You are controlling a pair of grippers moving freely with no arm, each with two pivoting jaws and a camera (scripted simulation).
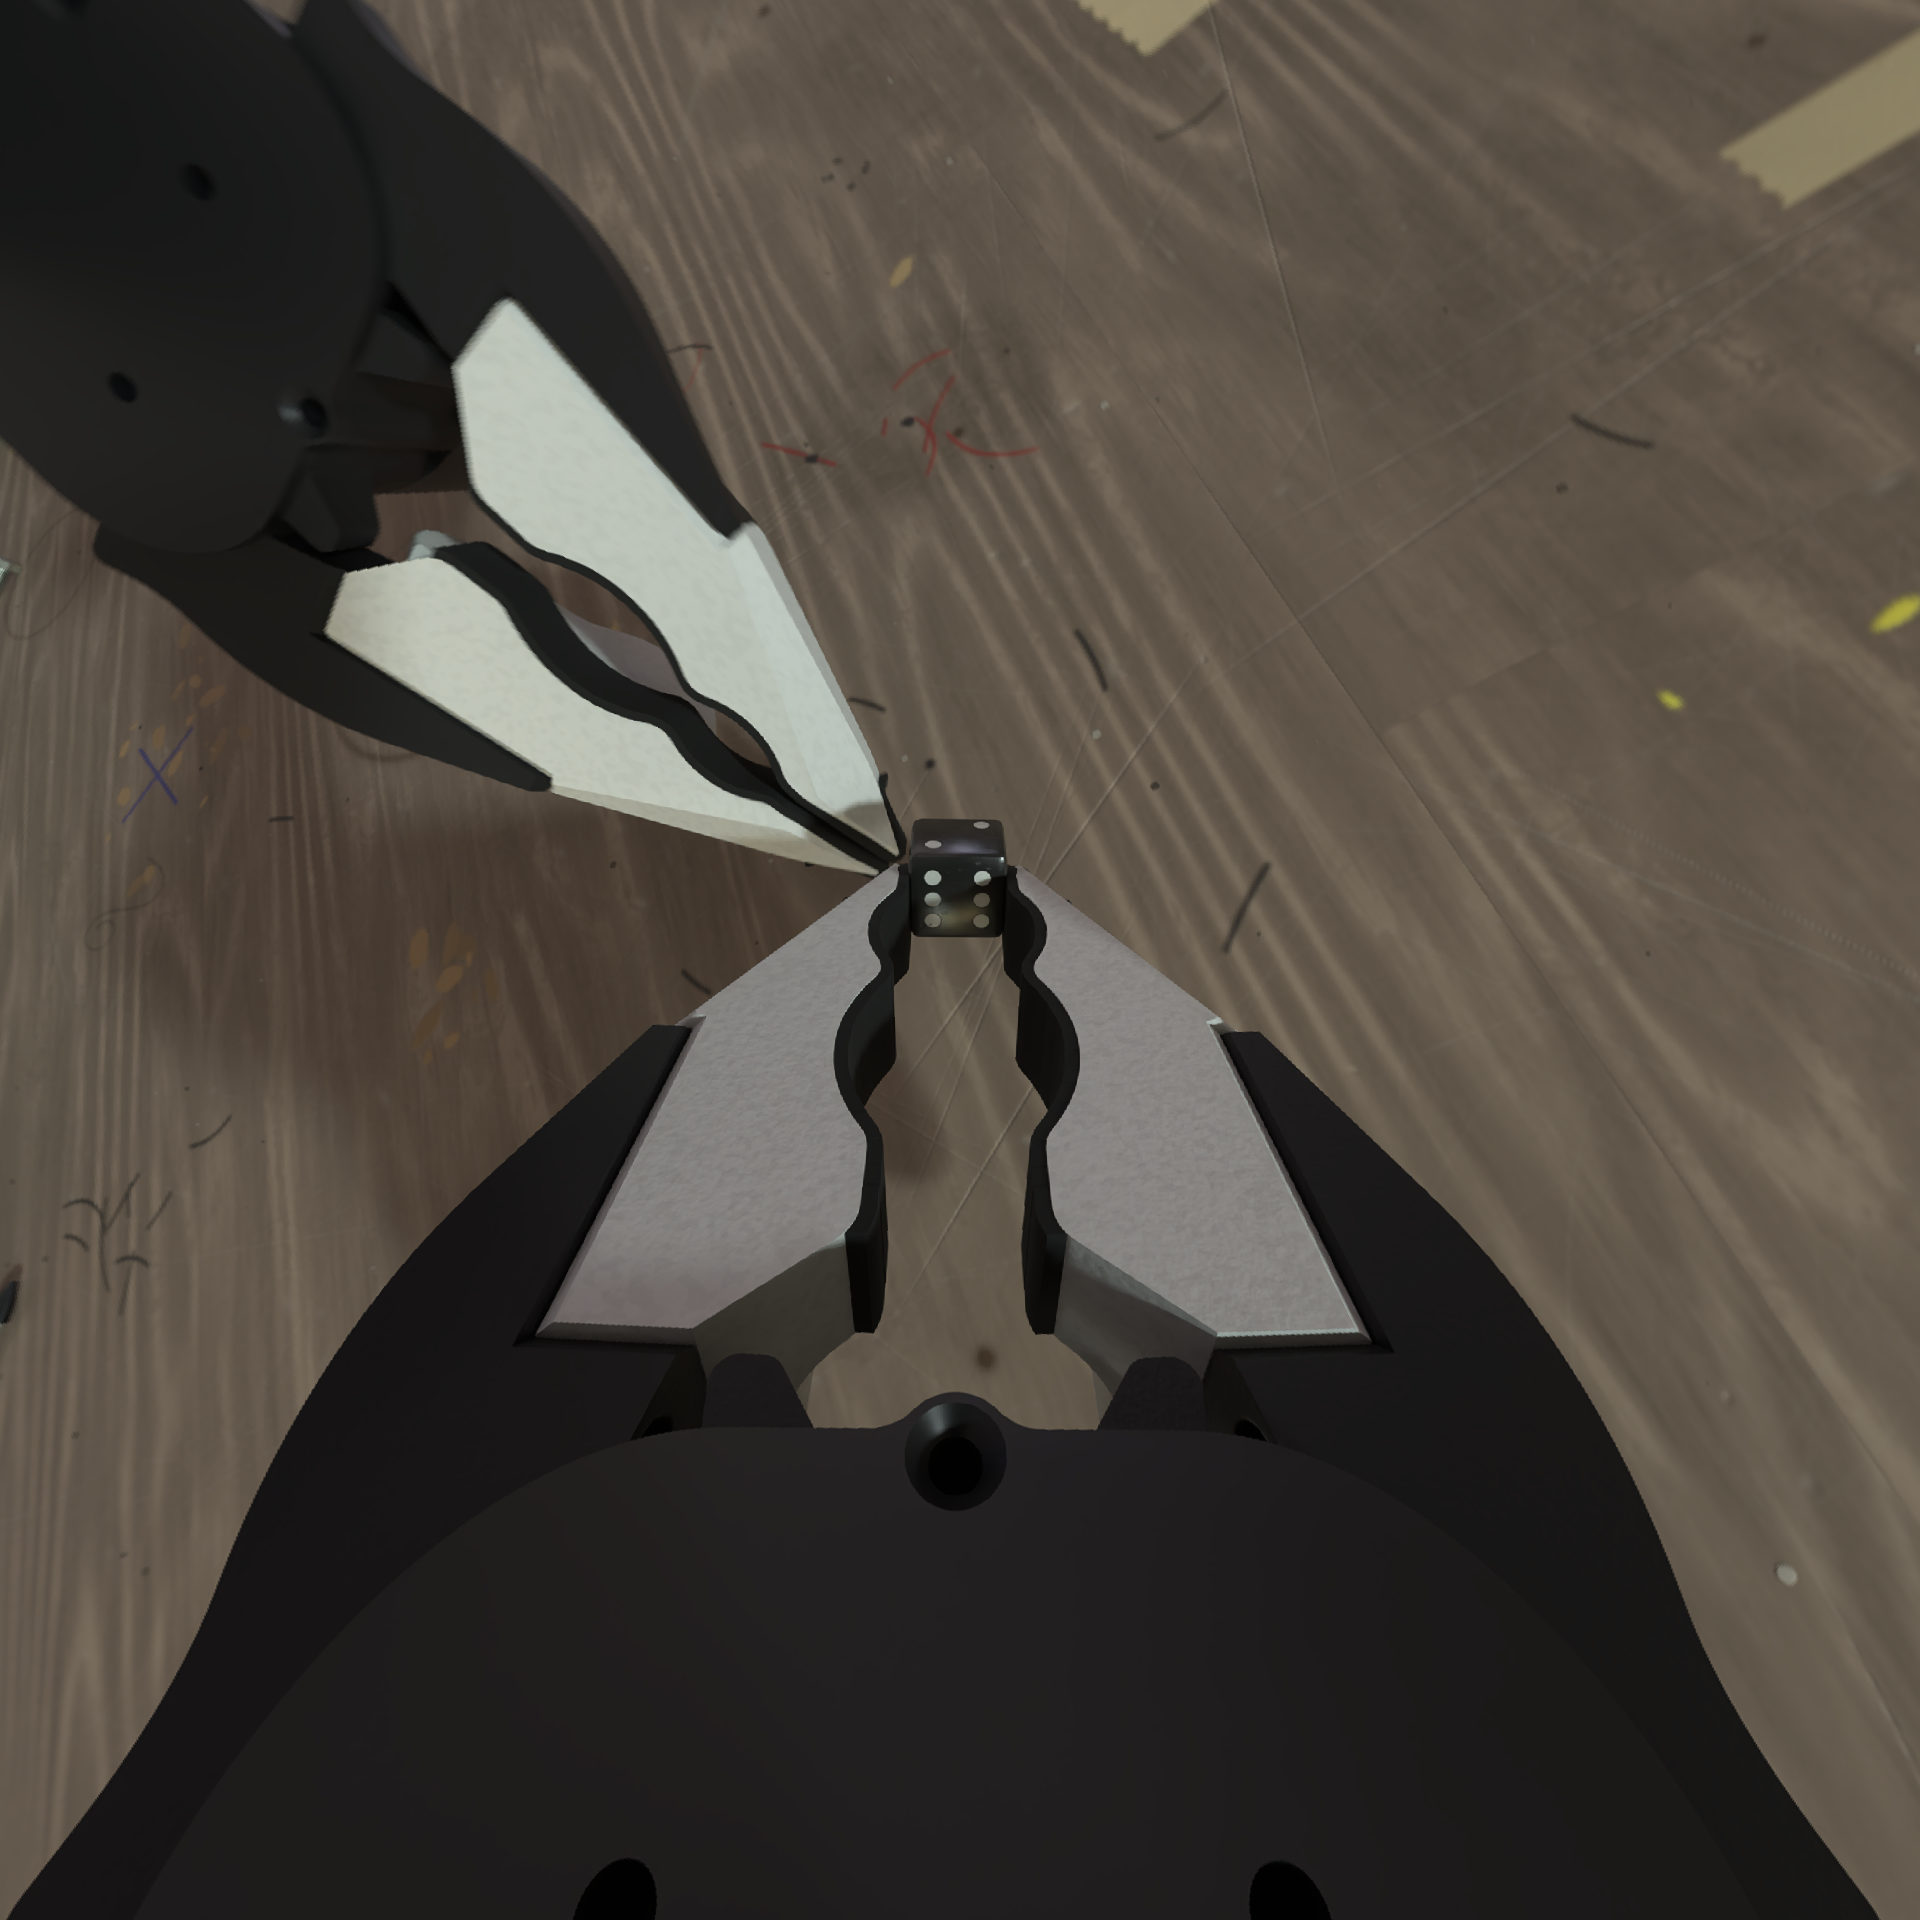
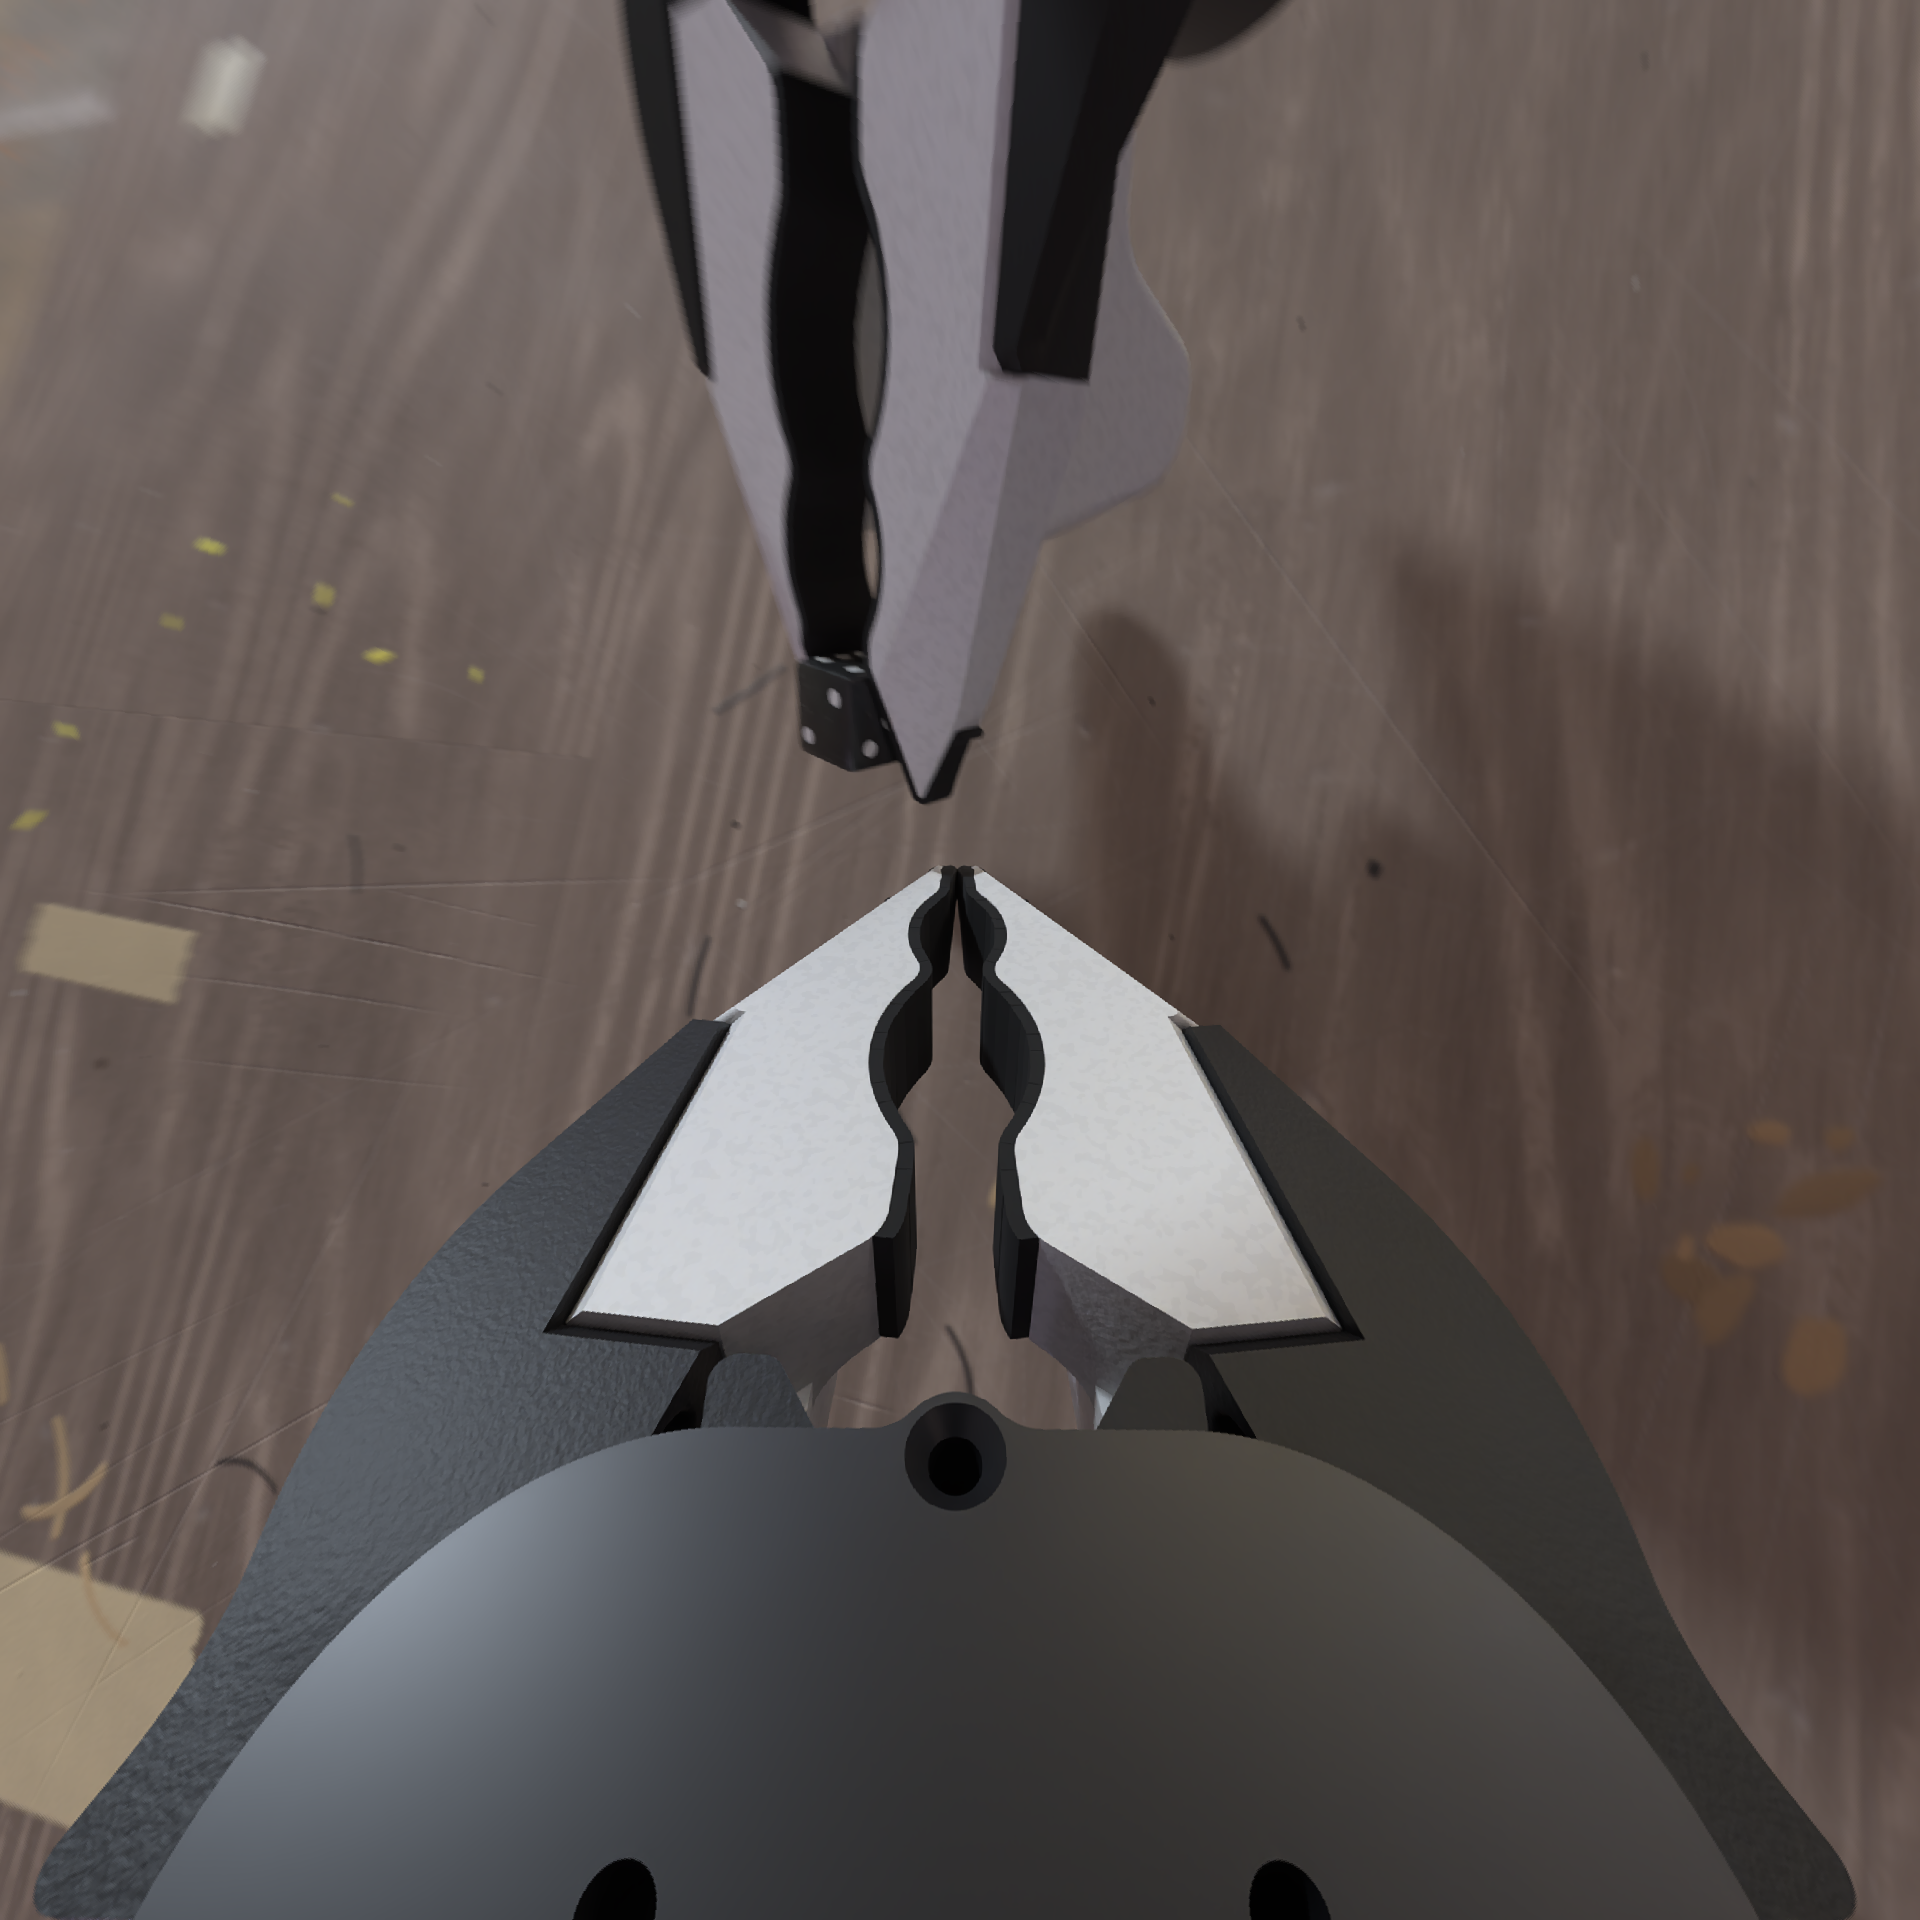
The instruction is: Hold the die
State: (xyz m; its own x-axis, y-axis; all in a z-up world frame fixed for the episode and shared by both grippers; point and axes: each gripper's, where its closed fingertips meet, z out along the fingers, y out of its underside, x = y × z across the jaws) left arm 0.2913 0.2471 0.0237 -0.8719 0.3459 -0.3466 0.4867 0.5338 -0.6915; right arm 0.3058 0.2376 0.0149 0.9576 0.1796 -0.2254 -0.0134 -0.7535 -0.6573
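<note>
A small black die (image 1: 956, 881) with white pips sits between the fingertips of my left gripper (image 1: 956, 883), which is shut on it above the wooden table. In the right wrist view the die (image 2: 840, 713) shows at the tip of the left gripper (image 2: 868, 727), which comes in from the top. My right gripper (image 2: 956, 871) is shut and empty, its tips a short way in front of the die. In the left wrist view the right gripper (image 1: 883, 847) comes in from the upper left, its closed tips right beside the die's left edge.
The surface is a scuffed brown wooden table (image 1: 1455, 623) with pen marks and yellow paint flecks (image 2: 208, 545). Strips of tan tape lie at the far right (image 1: 1818, 135) and, in the right wrist view, at the left (image 2: 109, 951).
</note>
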